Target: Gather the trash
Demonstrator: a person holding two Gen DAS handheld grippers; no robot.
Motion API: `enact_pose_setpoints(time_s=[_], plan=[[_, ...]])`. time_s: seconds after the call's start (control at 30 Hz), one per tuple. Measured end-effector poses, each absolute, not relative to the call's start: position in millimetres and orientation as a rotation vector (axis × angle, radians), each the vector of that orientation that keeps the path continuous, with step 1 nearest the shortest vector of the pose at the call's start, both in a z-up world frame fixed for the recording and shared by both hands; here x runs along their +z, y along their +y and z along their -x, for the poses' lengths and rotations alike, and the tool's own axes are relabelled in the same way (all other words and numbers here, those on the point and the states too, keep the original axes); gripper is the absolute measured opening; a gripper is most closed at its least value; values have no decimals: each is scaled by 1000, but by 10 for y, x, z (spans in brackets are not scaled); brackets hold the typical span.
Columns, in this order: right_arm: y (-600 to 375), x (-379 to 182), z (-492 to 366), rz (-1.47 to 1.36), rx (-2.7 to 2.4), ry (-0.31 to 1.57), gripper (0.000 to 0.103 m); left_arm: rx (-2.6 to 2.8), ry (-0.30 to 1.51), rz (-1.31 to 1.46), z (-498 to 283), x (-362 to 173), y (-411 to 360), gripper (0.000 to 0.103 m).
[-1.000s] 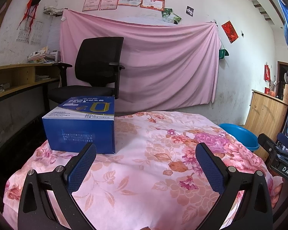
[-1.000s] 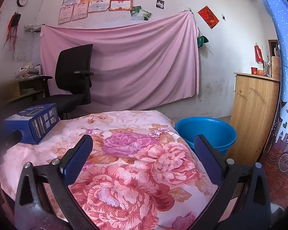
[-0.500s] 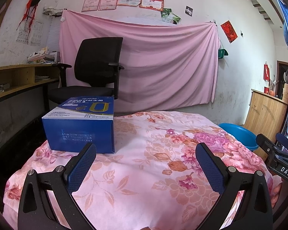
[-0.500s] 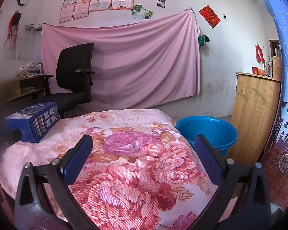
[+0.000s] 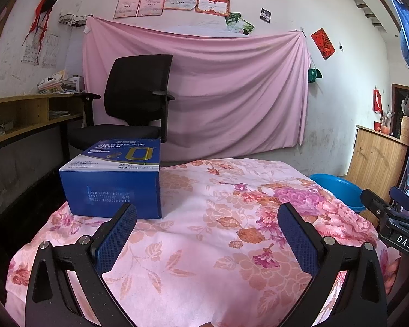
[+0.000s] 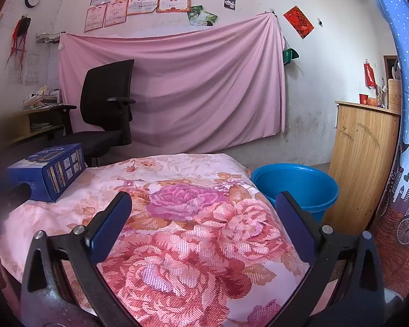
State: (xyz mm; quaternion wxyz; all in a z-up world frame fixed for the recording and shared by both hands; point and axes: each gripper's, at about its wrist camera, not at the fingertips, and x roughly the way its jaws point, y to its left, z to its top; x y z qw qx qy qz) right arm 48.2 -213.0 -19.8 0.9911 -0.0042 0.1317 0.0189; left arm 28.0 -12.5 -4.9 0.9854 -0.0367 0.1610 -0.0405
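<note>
1. Left wrist view: the blue box (image 5: 114, 182) sits on the floral cloth (image 5: 204, 245), left of centre, just beyond the left finger's tip.
2. The left gripper (image 5: 206, 212) is spread wide, holding nothing.
3. The right gripper (image 6: 203, 203) gapes wide and empty over the cloth, with the blue basin (image 6: 294, 188) at centre right.

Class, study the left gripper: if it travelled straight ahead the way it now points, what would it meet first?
Probably the floral cloth: the open left gripper aims just right of the blue box, which its left finger might clip; depth is unclear.
</note>
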Motion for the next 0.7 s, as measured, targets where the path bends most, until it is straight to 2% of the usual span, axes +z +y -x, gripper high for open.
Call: enact_pose_setpoints(time_s=[0.7], plan=[[-2112, -214, -490, 8, 43, 270, 103, -85, 322, 65, -263, -58, -139, 101]])
